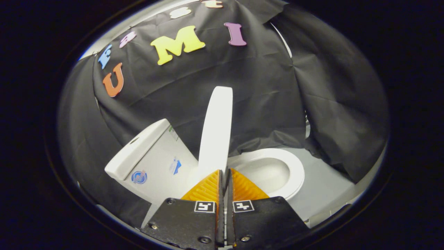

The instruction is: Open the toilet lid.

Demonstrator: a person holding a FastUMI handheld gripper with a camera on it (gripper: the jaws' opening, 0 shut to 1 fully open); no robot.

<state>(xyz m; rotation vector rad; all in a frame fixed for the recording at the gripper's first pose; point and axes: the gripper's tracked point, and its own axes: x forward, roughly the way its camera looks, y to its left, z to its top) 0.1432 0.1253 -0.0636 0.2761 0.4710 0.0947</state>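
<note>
Gripper (224,171) fingers nearly together, seemingly pinching the lid's (216,128) near edge; lid stands upright just ahead, tank (152,156) to its left, open seat (277,166) to its right.

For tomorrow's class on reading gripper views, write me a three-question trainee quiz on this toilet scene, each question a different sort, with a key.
1. True or false: the toilet lid lies flat on the seat.
2. Multiple choice: the lid's edge sits (A) between the fingers of the tongs, (B) far beyond them, (C) on the tank.
3. Fill in: the tongs' fingers are nearly ____ .

Key: 1 false, the lid is raised, near upright. 2 A. 3 closed, apparently pinching the lid's edge.
</note>
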